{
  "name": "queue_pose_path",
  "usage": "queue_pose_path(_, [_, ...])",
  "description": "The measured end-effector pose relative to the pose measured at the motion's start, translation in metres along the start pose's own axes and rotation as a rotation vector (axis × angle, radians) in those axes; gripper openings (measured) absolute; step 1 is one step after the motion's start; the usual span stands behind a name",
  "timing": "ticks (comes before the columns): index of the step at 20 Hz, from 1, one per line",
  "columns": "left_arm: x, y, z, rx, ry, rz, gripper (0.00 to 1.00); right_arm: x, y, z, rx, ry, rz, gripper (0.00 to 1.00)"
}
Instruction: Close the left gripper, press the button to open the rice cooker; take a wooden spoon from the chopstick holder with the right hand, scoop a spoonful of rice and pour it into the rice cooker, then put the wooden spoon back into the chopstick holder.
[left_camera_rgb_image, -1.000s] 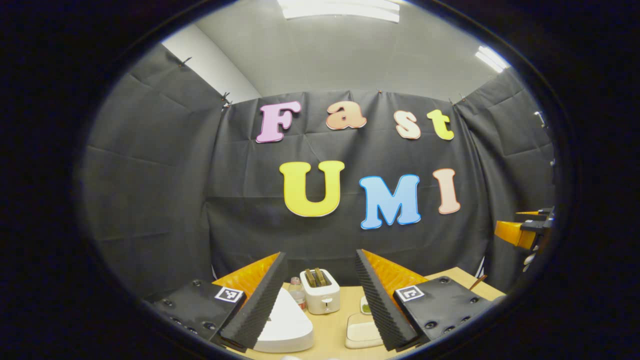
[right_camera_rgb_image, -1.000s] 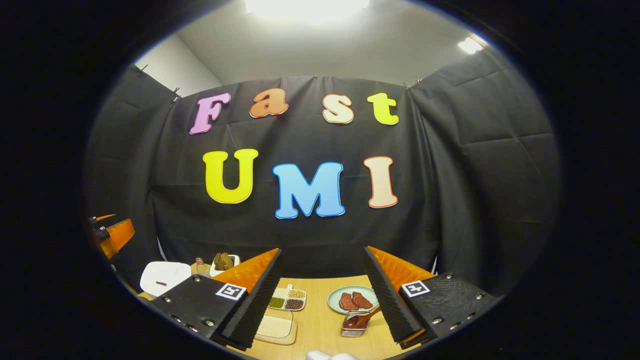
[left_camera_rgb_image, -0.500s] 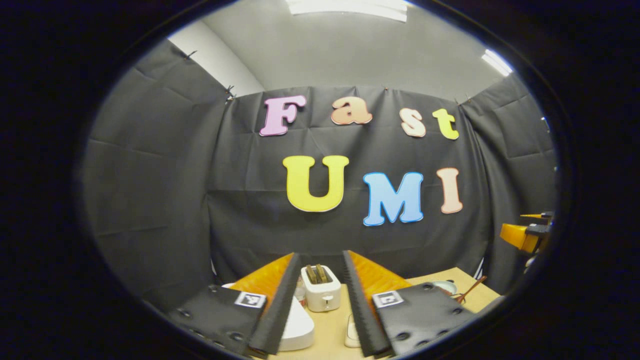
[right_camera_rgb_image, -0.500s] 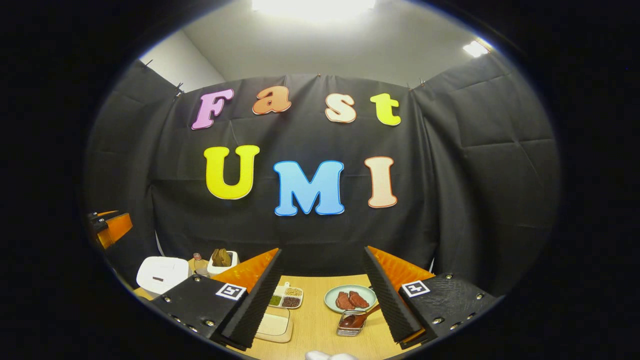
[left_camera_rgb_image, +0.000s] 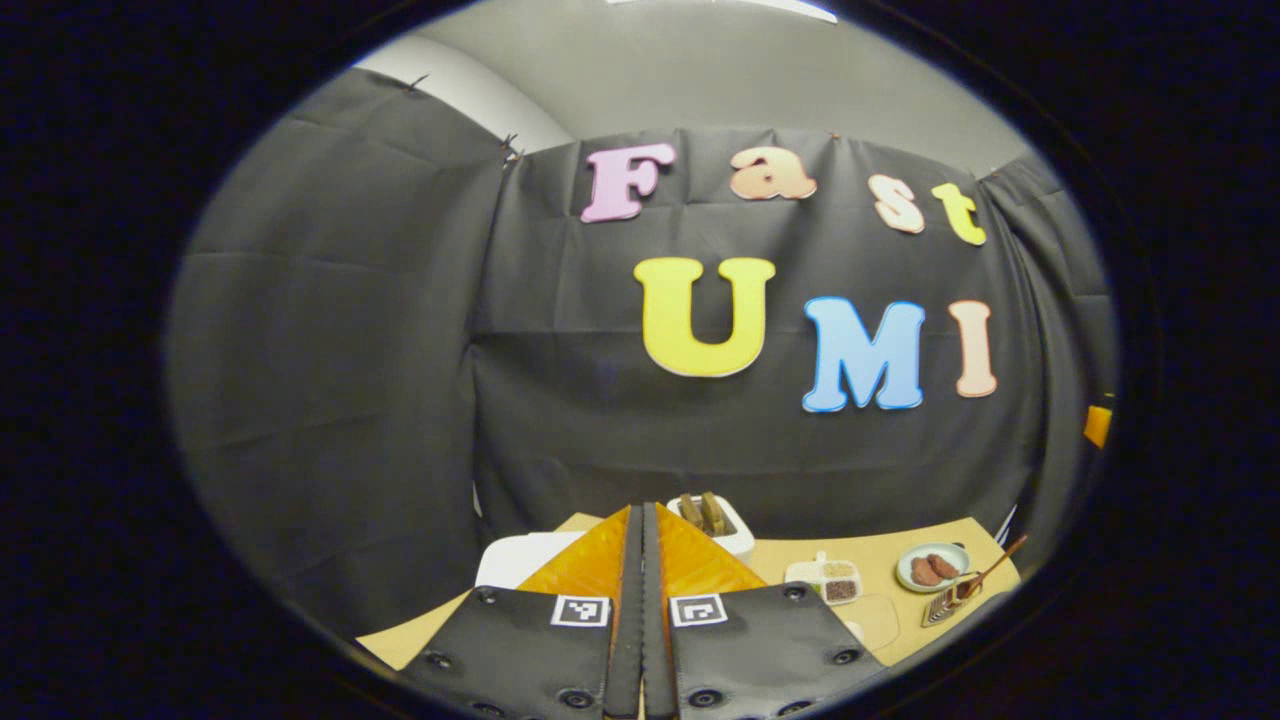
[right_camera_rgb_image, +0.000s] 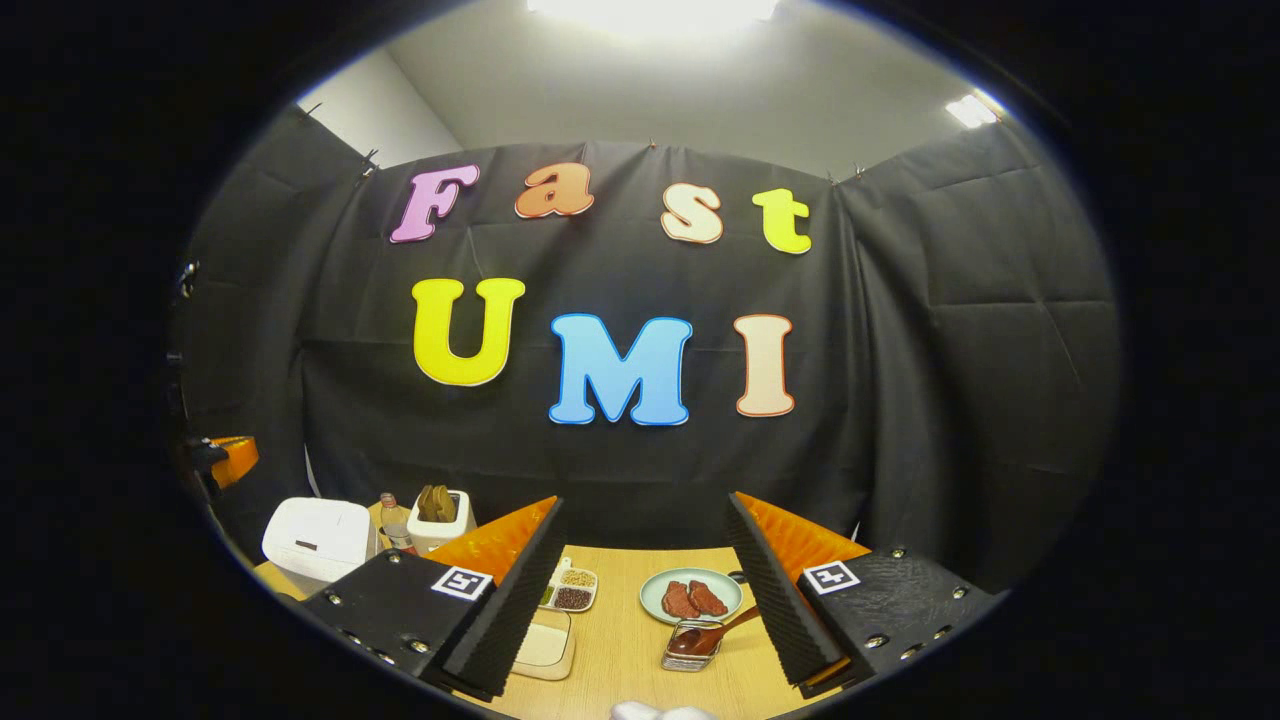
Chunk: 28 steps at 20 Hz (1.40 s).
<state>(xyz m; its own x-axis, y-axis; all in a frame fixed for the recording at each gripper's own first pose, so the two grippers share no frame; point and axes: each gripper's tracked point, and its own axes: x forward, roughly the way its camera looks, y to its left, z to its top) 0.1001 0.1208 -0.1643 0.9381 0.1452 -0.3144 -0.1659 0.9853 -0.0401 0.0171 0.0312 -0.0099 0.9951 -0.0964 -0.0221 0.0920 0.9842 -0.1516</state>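
Your left claw (left_camera_rgb_image: 641, 560) is closed, its two fingers pressed flat together with nothing between them. The white rice cooker (left_camera_rgb_image: 520, 562) sits on the tabletop (left_camera_rgb_image: 880, 555) just beyond and to the left of its fingertips, partly hidden behind them. Just past the tips to the right stands a toaster (left_camera_rgb_image: 715, 525), and farther right a divided tray (left_camera_rgb_image: 825, 577) of grains.

Your right claw (right_camera_rgb_image: 645, 570) hangs open and empty above the tabletop. Between its fingers, a little ahead, a wooden spoon (right_camera_rgb_image: 705, 635) rests in the chopstick holder (right_camera_rgb_image: 688, 648), with a plate (right_camera_rgb_image: 690, 597) just behind. The rice cooker lies far off to its left.
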Motion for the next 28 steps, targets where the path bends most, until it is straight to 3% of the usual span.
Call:
queue_pose_path(6, [0.061, 0.040, -0.138, -0.003, 0.261, 0.128, 0.08, 0.001, 0.010, -0.009, -0.077, 0.038, -0.001, 0.97])
queue_pose_path(9, [0.075, 0.049, -0.164, 0.013, 0.311, 0.147, 0.08, 0.002, 0.013, -0.012, -0.080, 0.052, -0.001, 0.97])
queue_pose_path(11, [0.077, 0.052, -0.171, 0.013, 0.322, 0.148, 0.08, 0.002, 0.016, -0.015, -0.084, 0.061, 0.001, 0.93])
queue_pose_path(12, [0.077, 0.052, -0.173, 0.026, 0.325, 0.147, 0.09, 0.003, 0.016, -0.017, -0.088, 0.064, 0.001, 0.97])
queue_pose_path(15, [0.079, 0.051, -0.173, 0.054, 0.333, 0.155, 0.09, 0.004, 0.019, -0.020, -0.086, 0.072, 0.007, 0.97])
queue_pose_path(20, [0.077, 0.052, -0.181, 0.013, 0.411, 0.158, 0.08, 0.006, 0.028, -0.023, -0.076, 0.081, 0.028, 0.97])
queue_pose_path(24, [0.079, 0.052, -0.176, 0.018, 0.399, 0.159, 0.09, 0.005, 0.030, -0.025, -0.077, 0.075, 0.037, 0.97])
queue_pose_path(28, [0.075, 0.054, -0.104, 0.012, 0.132, 0.168, 0.09, -0.001, 0.029, -0.015, -0.074, -0.009, 0.045, 0.97])
